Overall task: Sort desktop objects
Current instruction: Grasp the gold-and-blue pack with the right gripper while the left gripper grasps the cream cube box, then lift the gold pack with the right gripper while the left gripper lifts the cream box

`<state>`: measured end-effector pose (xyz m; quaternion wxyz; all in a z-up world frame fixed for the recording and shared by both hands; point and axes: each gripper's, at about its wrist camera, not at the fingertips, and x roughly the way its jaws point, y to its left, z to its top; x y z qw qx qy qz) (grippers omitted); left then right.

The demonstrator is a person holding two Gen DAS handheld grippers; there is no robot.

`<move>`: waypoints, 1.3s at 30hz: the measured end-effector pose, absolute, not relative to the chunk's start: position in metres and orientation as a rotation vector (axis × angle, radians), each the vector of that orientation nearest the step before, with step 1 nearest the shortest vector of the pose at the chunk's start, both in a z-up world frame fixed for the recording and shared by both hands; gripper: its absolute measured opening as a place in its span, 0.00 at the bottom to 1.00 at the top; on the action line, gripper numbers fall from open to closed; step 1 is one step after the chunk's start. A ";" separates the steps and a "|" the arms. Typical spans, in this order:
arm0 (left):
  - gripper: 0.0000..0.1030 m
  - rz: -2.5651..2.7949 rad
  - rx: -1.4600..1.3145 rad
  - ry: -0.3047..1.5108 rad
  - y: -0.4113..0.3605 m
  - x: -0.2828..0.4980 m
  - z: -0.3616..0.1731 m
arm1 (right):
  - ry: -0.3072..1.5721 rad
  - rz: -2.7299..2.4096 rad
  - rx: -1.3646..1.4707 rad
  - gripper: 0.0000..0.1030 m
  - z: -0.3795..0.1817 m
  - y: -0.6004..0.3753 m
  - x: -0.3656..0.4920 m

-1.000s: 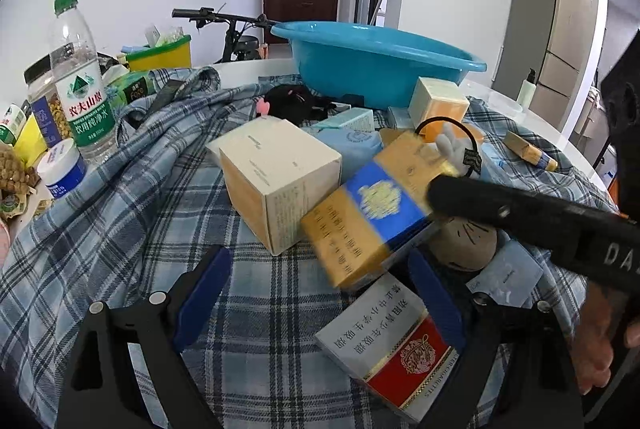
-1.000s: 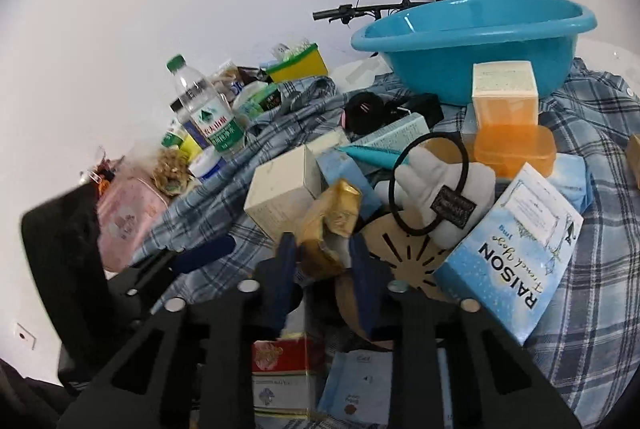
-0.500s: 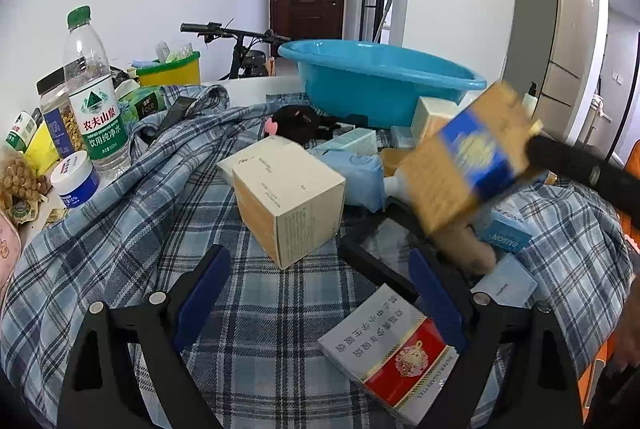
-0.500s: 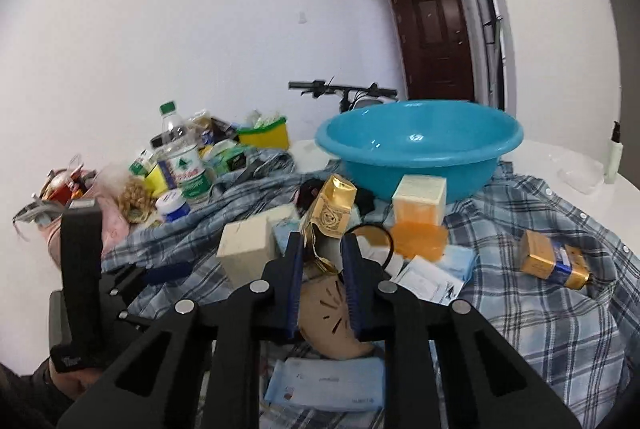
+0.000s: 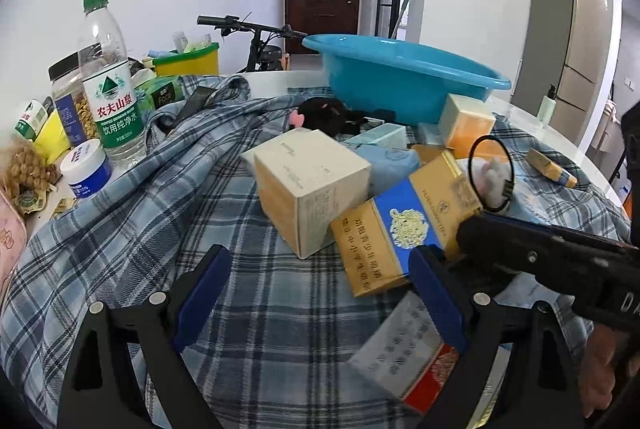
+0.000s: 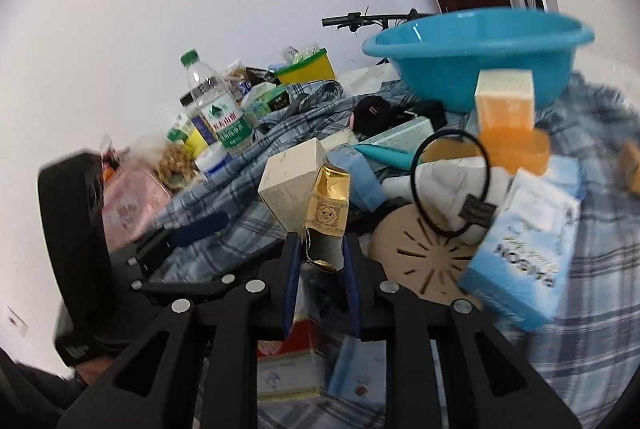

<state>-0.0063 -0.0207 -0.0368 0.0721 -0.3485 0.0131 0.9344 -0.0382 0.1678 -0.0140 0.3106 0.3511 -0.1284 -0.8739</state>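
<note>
Cigarette carton [image 5: 404, 225], gold and blue: back low over the plaid shirt [image 5: 132, 225] after its lift half a second ago, beside the cream box [image 5: 310, 189]. My left hand-held gripper [image 5: 316, 293] hangs wide, empty. My right hand-held gripper [image 6: 318, 261] pinches the carton's end; the basin [image 6: 476, 57] awaits.

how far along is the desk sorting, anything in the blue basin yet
Early, by the look of it. What shows of the round blue plastic basin interior is bare, though its floor is hidden. In hand: the right gripper is clamped on a gold and blue cigarette pack; the left gripper is open and holds nothing. Left: the cream cardboard box, orange box and other clutter on the plaid cloth.
</note>
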 end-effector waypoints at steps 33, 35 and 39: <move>0.90 2.882 -0.958 0.048 -0.016 0.000 -0.020 | -0.091 -3.104 0.603 0.14 0.031 0.259 -0.010; 0.90 2.880 -0.961 0.069 -0.014 -0.012 -0.022 | -0.146 -3.090 0.631 0.14 0.026 0.267 -0.014; 0.90 2.879 -1.075 0.072 -0.019 -0.049 -0.030 | -0.118 -3.076 0.635 0.14 0.020 0.264 -0.020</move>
